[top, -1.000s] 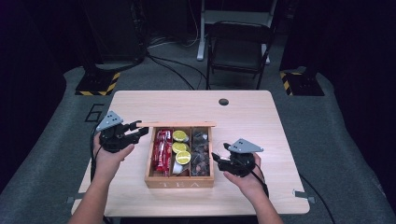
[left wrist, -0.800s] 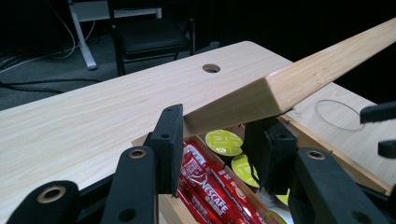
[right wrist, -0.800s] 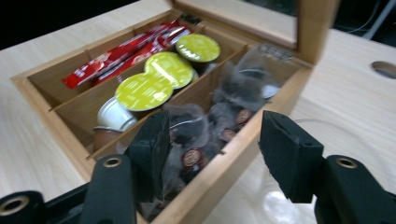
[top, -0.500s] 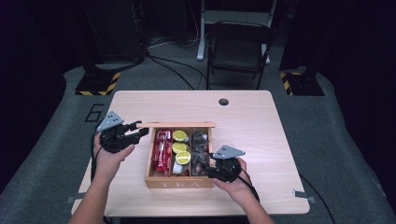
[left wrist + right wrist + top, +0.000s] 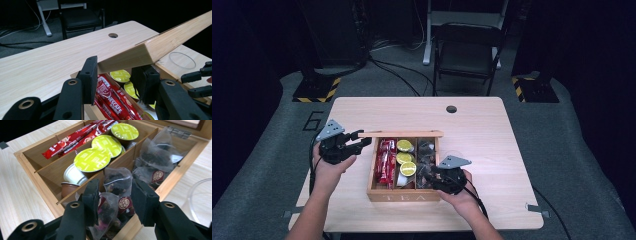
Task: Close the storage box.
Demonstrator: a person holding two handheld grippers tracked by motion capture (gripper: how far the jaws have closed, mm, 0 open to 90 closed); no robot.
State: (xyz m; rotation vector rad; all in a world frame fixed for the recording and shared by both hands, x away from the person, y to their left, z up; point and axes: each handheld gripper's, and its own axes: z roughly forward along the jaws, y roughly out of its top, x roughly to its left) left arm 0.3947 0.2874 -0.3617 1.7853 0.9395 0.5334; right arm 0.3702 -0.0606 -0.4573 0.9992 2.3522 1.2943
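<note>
Your left gripper (image 5: 116,77) is clamped on the corner of the wooden lid (image 5: 160,42), holding it raised over the tea box (image 5: 404,192) in the middle of the table (image 5: 492,130). Your right gripper (image 5: 113,195) is down in the box's right compartment; its jaws have just been closing around a clear tea bag (image 5: 117,183), not yet pinching it.
</note>
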